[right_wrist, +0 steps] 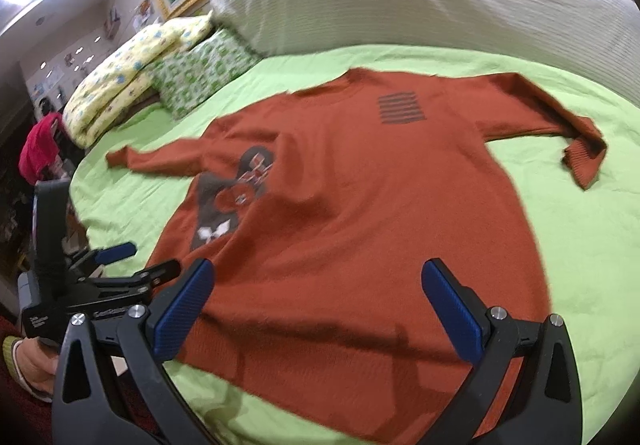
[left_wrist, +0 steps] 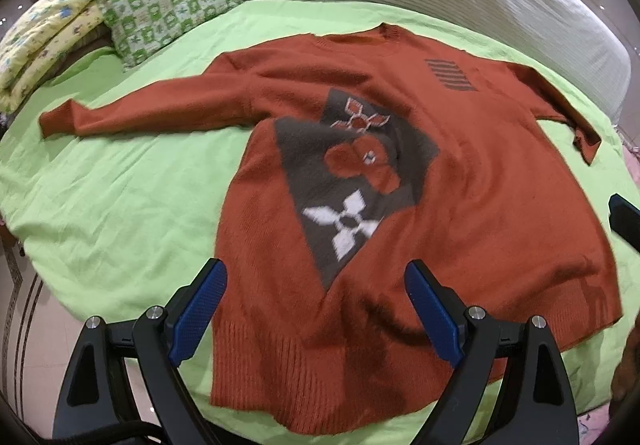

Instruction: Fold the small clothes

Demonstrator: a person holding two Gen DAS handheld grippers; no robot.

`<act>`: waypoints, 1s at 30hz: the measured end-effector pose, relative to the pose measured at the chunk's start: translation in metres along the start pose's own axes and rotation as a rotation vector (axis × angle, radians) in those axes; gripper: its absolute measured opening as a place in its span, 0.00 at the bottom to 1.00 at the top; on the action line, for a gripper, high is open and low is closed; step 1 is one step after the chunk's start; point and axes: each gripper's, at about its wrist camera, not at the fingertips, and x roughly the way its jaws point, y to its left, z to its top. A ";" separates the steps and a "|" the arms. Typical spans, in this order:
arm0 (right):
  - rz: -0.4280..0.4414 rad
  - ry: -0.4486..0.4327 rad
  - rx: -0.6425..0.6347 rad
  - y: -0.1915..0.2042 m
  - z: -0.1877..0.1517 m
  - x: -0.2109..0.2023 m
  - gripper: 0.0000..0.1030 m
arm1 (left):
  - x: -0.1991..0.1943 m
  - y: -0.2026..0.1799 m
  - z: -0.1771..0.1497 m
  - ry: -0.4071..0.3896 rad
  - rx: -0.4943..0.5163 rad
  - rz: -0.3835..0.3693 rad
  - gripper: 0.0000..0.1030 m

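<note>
A rust-orange sweater (left_wrist: 460, 173) lay spread flat, sleeves out, on a green bedsheet (left_wrist: 120, 197). The left gripper (left_wrist: 316, 309) and right gripper (right_wrist: 318, 309) hovered over its hem, jaws wide apart, holding nothing. A pinch could catch the sheet underneath too.

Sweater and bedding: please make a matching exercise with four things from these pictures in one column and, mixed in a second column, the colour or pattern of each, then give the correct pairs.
Things:
1. sweater
2. bed sheet
3. square pillow
4. folded quilt

Colours or patterns:
A. plain light green
B. pale yellow with small printed figures
C. rust orange with a dark grey panel and flower shapes
D. green and white checks

Pairs: 1-C, 2-A, 3-D, 4-B

The sweater lies spread flat on the bed sheet, both sleeves out; both tools are open above its hem.
</note>
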 end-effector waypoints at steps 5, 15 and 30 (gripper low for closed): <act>-0.137 -0.035 0.113 -0.065 0.036 -0.005 1.00 | 0.001 -0.008 0.039 -0.044 0.034 -0.023 0.89; -0.464 0.018 0.387 -0.222 0.081 0.021 0.81 | 0.051 -0.005 0.130 -0.022 0.022 -0.061 0.89; -0.275 0.014 0.382 -0.223 0.122 0.038 0.04 | 0.131 0.036 0.194 0.022 0.006 0.034 0.89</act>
